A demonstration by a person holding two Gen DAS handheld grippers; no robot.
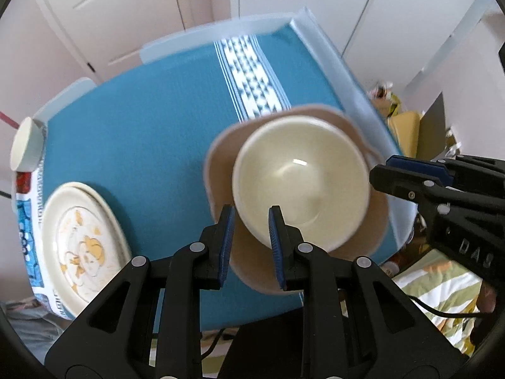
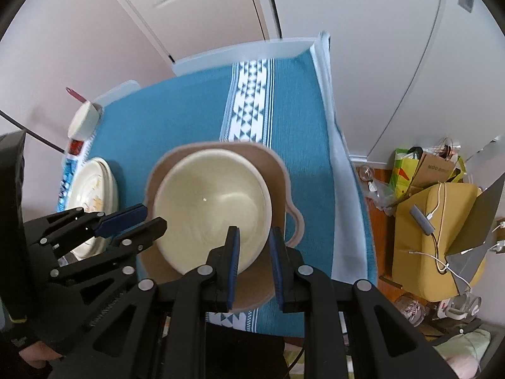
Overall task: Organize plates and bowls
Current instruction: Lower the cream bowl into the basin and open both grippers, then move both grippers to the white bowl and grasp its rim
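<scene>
Left wrist view, left claw [image 1: 251, 221] nipping cream bowl [image 1: 301, 180] rim, right claw [image 2: 254, 243] likewise.

Pale panelled doors [image 2: 176, 3] behind teal-clothed table [image 2: 176, 117]

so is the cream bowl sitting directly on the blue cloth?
No, the cream bowl sits on a tan plate, which is between it and the blue cloth.

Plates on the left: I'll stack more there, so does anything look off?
Yes. The plates seem to rest partly on a printed packet beside the cloth, not flat on it, so the stack may sit unevenly.
</scene>
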